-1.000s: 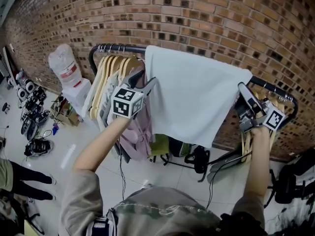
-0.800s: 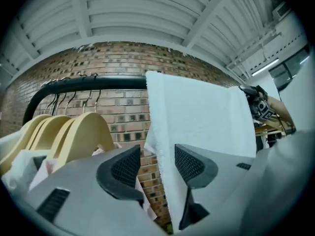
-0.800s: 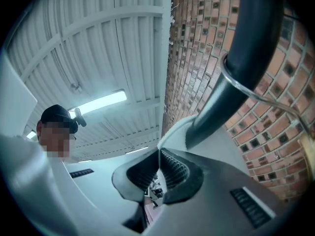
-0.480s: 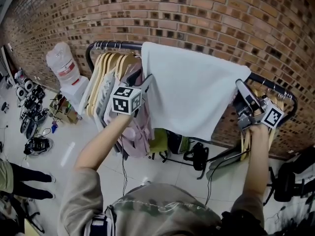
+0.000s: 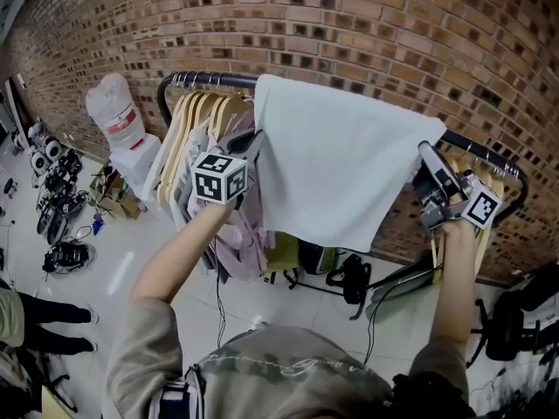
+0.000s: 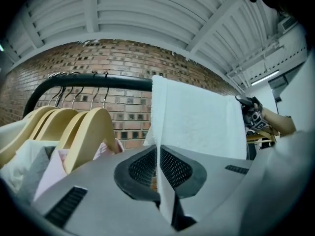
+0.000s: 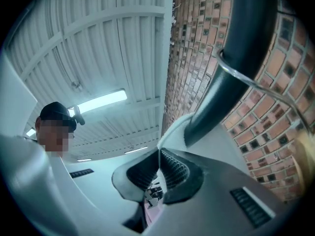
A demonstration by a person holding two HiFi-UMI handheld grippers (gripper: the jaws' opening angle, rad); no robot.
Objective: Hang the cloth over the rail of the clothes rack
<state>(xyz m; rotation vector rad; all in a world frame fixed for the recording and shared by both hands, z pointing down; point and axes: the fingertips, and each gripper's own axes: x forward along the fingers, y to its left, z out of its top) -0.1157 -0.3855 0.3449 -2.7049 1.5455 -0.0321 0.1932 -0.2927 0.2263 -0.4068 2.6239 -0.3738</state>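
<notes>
**Cloth's over the rail, both claws pinched on its side edges.**

L claw [image 6: 158,151] has just been closing, and its pads are together on the cloth's edge, thin fold betw. them. The cloth [image 5: 336,160] runs up from that pinch, over the rail [image 5: 210,78] above and ahead of it, then across to R claw [image 7: 158,154]. R claw's jaws are also closed on the cloth's other edge, w/ the rail just above. Wooden hangers [image 6: 91,127] sit just left of L claw. Risks as I see it: w/ both ends clamped, any pull back toward me drags the cloth off the rail. An uneven tug skews it, so one side hangs long & slides. If L claw drifts left I could snag the hangers. R claw is close enough to knock the rail on release.
</notes>
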